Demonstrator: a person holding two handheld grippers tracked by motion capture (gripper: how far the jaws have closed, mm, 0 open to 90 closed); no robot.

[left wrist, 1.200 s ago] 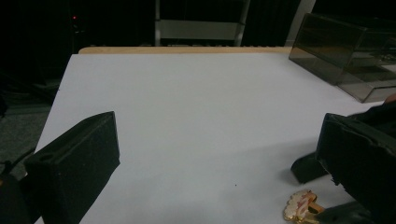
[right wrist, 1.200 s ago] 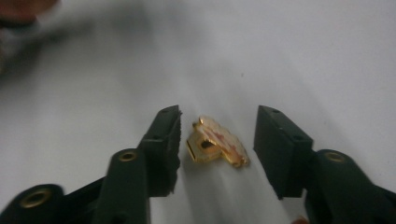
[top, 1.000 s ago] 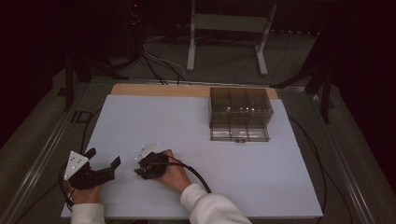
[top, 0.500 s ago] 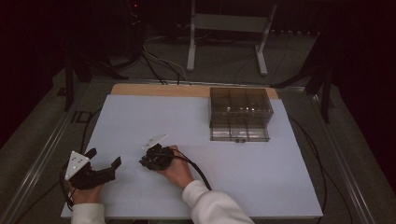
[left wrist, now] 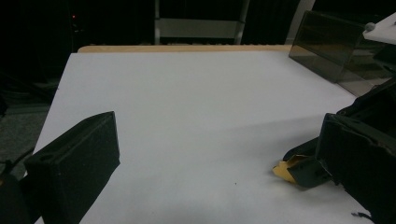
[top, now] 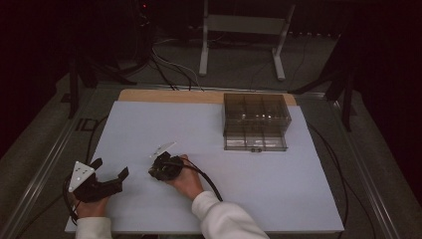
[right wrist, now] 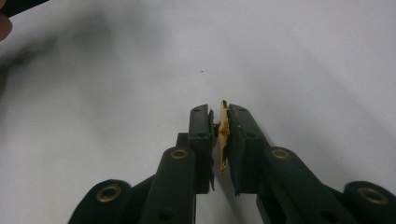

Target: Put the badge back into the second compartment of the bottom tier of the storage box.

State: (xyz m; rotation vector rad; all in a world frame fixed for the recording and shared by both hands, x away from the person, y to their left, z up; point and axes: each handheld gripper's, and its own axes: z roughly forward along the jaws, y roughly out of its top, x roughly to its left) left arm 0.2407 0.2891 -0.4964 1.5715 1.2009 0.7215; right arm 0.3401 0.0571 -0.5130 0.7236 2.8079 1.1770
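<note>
1. Pinching a thin yellow-gold piece (right wrist: 223, 135) edge-on between its two black jaws, the right gripper (top: 160, 168) sits low over the white table top (top: 259, 184), its tips pointing towards the left gripper.
2. Seen in the right gripper view, the piece stands upright in the narrow slot between the jaw pads, its top edge just proud of the tips; what the piece is cannot be told.
3. From the left gripper view the same yellow-gold piece (left wrist: 286, 169) peeps out at the tip of the right gripper (left wrist: 322, 163), close above the white surface; whether it touches the surface cannot be told.
4. The left gripper (top: 108, 174) rests near the front left corner of the table, its jaws spread wide with nothing between them.
5. The two grippers lie near each other, the right one just beyond and to the right of the left one's open jaws.
6. A smoky transparent compartment box (top: 256, 121) stands well apart from both grippers, far beyond the right gripper near the back edge of the table.
7. A cable (top: 206, 178) trails from the right gripper past the person's hand (top: 185, 183) towards the white sleeve (top: 224, 219).
</note>
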